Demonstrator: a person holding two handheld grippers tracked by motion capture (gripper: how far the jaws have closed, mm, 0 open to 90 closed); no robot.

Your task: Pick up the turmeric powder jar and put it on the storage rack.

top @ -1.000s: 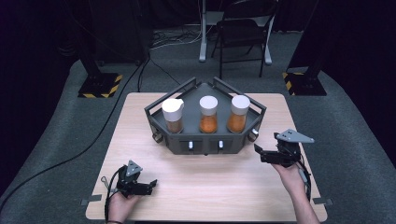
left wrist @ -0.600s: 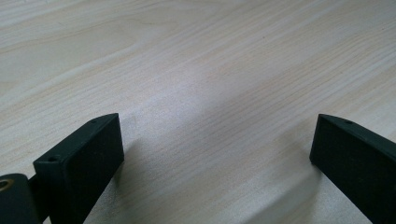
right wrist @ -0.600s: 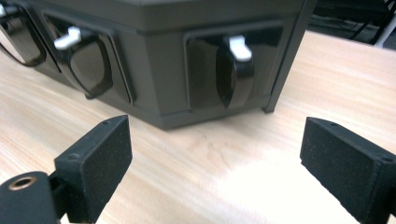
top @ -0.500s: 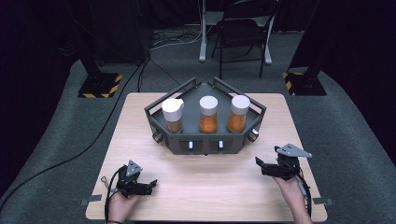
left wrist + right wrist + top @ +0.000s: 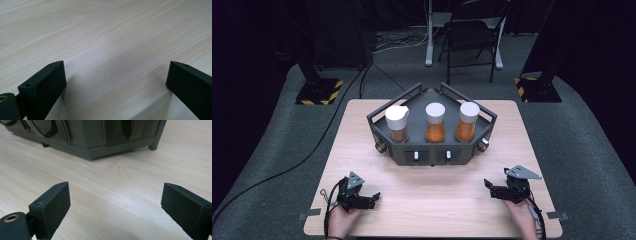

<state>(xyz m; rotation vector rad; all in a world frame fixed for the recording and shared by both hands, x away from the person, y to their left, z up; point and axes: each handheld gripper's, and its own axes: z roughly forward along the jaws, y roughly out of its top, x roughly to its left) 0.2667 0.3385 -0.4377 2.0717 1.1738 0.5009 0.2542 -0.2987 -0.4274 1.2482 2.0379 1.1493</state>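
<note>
The wooden table point(image 5: 432, 210) carries a dark grey rack point(image 5: 432, 145), which stands on its middle part, toward the far edge. In the rack three jars stand upright in one row: the left jar point(image 5: 397, 124) with brownish content and a white cap that sits tilted, the middle jar point(image 5: 435, 122) with orange content, and the right jar point(image 5: 468, 121) also with orange content; the caps of these two sit flat. The left gripper point(image 5: 373, 198) lies low on the table in front of the rack and to its left side, well apart from it, and its jaws are spread wide with bare wood between them. The right gripper point(image 5: 487, 186) is in front of the rack and to its right side, near its front corner but not touching it; its jaws are also spread and pinch nothing, and they look toward the base of the rack.
</note>
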